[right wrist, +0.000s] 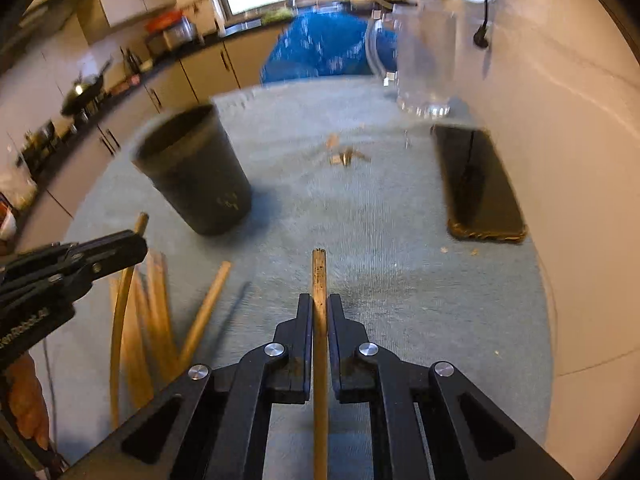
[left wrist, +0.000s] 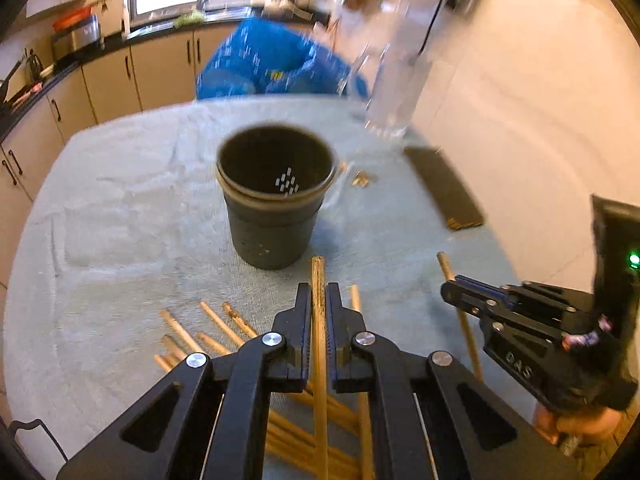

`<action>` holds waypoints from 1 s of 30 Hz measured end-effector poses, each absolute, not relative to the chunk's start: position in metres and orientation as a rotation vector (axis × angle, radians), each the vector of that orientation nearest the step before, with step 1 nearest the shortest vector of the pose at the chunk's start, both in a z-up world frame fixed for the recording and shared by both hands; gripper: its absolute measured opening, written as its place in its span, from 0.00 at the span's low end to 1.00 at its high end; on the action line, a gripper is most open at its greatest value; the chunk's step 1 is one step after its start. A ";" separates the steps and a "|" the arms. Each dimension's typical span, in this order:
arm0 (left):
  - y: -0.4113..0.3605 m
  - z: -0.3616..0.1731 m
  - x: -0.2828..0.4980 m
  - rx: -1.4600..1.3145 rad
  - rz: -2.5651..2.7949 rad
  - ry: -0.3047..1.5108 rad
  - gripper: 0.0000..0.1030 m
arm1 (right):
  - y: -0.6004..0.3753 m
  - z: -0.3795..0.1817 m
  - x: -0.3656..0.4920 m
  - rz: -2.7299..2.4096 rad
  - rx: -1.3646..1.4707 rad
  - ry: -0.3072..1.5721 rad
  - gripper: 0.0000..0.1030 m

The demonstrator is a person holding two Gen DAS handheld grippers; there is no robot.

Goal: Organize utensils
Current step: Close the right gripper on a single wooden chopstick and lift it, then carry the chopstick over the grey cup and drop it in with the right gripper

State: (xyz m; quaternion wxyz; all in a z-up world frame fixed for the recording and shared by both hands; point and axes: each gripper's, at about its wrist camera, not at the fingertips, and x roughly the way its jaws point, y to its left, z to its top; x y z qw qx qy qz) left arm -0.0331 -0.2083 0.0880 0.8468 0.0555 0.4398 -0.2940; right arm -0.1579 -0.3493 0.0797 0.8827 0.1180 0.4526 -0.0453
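Here we note both tongs clamped narrow, each on one wooden stick. The left gripper (left wrist: 319,300) pinches a chopstick (left wrist: 319,276) whose tip pokes out past the pads, toward the dark holder cup (left wrist: 275,196). The right gripper (right wrist: 319,312) pinches another chopstick (right wrist: 319,276) the same way. The cup stands upright near the middle of the towel-covered table (left wrist: 120,216). Loose chopsticks (left wrist: 224,326) lie scattered at the table's near edge, just in front of the cup. A dark phone (right wrist: 478,184) lies flat near the right edge.
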 end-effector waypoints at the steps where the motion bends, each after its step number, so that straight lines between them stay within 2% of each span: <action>1: -0.205 0.095 -0.038 0.107 -0.624 0.909 0.06 | -0.348 0.088 -0.166 -0.097 0.255 0.915 0.07; 11: -0.139 0.170 -0.102 0.021 -0.648 0.688 0.06 | -0.323 0.149 -0.221 -0.064 0.278 0.713 0.07; 17: -0.117 0.198 -0.120 -0.032 -0.665 0.595 0.06 | -0.316 0.176 -0.236 -0.045 0.293 0.636 0.07; 23: -0.108 0.235 -0.101 -0.101 -0.649 0.518 0.06 | -0.322 0.219 -0.226 -0.042 0.309 0.512 0.07; 30: -0.126 0.272 -0.045 -0.141 -0.551 0.419 0.06 | -0.321 0.272 -0.175 -0.012 0.364 0.313 0.07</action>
